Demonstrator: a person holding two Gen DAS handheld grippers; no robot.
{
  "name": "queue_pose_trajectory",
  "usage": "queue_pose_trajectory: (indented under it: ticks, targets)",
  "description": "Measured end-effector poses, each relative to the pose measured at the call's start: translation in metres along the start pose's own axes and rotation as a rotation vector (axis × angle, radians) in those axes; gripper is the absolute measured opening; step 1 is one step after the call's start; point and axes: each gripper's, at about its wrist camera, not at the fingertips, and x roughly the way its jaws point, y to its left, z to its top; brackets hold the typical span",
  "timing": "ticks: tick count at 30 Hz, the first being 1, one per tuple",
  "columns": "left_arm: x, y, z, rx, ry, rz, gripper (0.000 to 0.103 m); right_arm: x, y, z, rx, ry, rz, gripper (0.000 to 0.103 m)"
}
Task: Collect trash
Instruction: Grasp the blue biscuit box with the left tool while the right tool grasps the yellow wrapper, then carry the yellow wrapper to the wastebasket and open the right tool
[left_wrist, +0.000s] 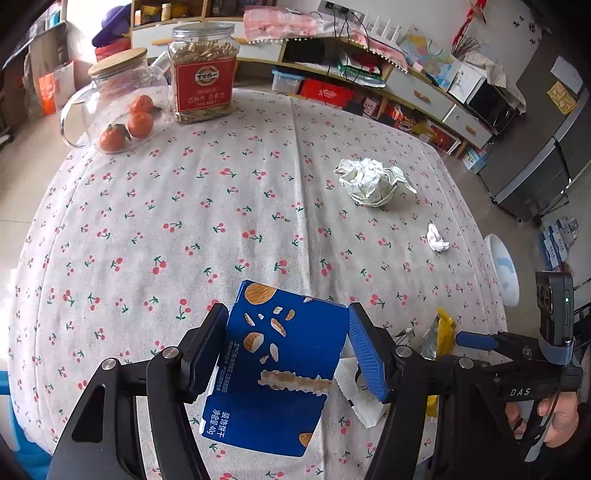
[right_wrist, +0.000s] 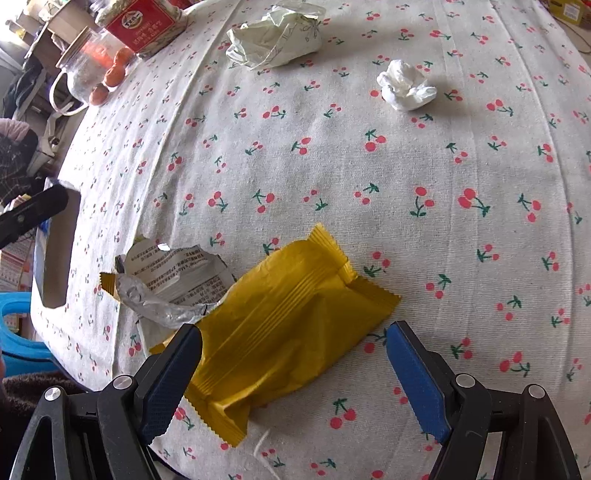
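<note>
Cluttered living room behind: shelving, drawers, boxes. Table covered in a coarse woven tablecloth (left_wrist: 221, 206), off-white with a small red cherry print, one crease line running across it. Left gripper (left_wrist: 286, 354) is clamped on a flat blue biscuit box (left_wrist: 280, 369), glossy cardboard with almond and biscuit graphics and white text; both blue ribbed pads press its side edges and the box sits tilted in the jaws above the cloth. Right gripper (right_wrist: 291, 380) is spread wide with nothing in it, low over a yellow wrapper (right_wrist: 280, 328): matte foil-like film, pillow shape, crimped zigzag ends, wrinkled. Left pad (right_wrist: 173, 384) overlaps the wrapper's edge in view, contact unclear; right pad sits apart from it on bare cloth. Just beside the wrapper lies a torn silver wrapper (right_wrist: 173, 284), crinkled, printed text on a white inner face. Farther out: a big crumpled paper ball (left_wrist: 371, 181), pale with faint print, and a small wadded white tissue (left_wrist: 437, 240), well apart from both grippers. Far corner: clear glass teapot (left_wrist: 118, 107) with a wooden lid, three tangerines (left_wrist: 140, 123) beside it, and a square clear plastic jar (left_wrist: 203, 70) with a red label, full of tan snacks.
</note>
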Motion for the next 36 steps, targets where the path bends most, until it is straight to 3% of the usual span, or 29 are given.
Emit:
queue_pose_trajectory:
  ticks: [5,10,12,16,19,23,36]
  targets:
    - [-0.002,0.007,-0.006,-0.015,0.009,-0.006,0.068,0.009,0.0,0.007,0.056,-0.027,-0.016,0.085]
    - [-0.004,0.009,-0.009,-0.016,0.009,-0.017,0.068,0.013,0.013,0.005,-0.008,-0.064,-0.115,0.085]
    - [-0.004,0.009,-0.01,-0.014,0.009,-0.019,0.068,0.016,0.022,-0.001,-0.073,-0.071,-0.178,0.083]
    - [-0.005,0.009,-0.013,-0.006,0.013,-0.022,0.068,0.018,0.03,-0.01,-0.174,-0.086,-0.276,0.065]
    - [-0.006,0.006,-0.013,0.0,0.012,-0.028,0.068,0.012,0.021,-0.011,-0.164,-0.089,-0.262,0.053]
    - [-0.008,-0.002,-0.011,0.013,0.004,-0.035,0.068,0.001,0.004,-0.01,-0.126,-0.099,-0.246,0.047]
    - [-0.001,-0.074,0.008,0.094,-0.003,-0.119,0.068,-0.069,-0.076,-0.012,0.067,-0.214,-0.23,0.046]
